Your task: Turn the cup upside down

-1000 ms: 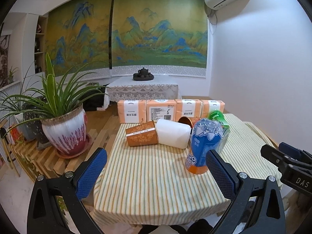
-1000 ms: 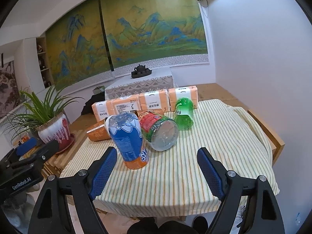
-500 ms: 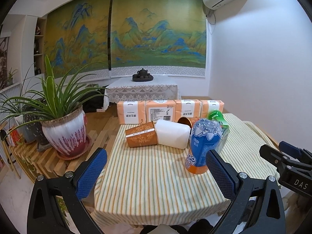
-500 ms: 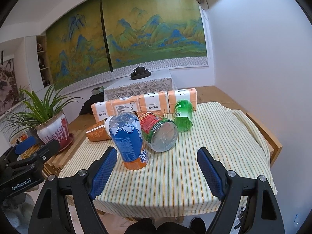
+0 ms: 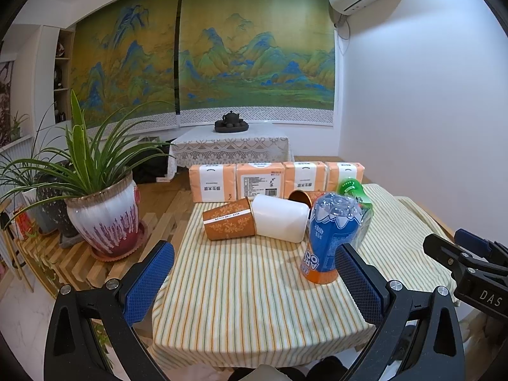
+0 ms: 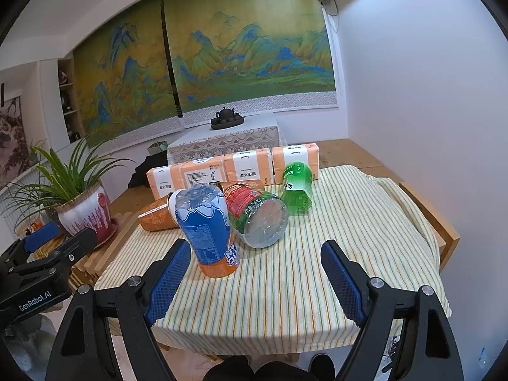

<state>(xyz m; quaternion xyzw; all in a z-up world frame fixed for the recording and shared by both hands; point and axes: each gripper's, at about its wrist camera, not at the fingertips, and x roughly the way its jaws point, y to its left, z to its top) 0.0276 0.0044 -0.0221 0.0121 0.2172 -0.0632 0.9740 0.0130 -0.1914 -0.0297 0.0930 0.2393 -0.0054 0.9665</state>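
An orange patterned paper cup lies on its side on the striped tablecloth, mouth against a white cup that also lies on its side. The orange cup shows in the right wrist view, partly behind a blue bottle. A second orange cup lies further back. My left gripper is open and empty, above the table's near edge. My right gripper is open and empty, near the front edge too.
An upside-down blue bottle stands at centre right. A clear bottle with a red label lies on its side, and a green bottle stands behind. Orange tissue packs line the far edge. A potted plant stands left of the table.
Both views shift very slightly; the grippers stay open and the objects on the table have not moved.
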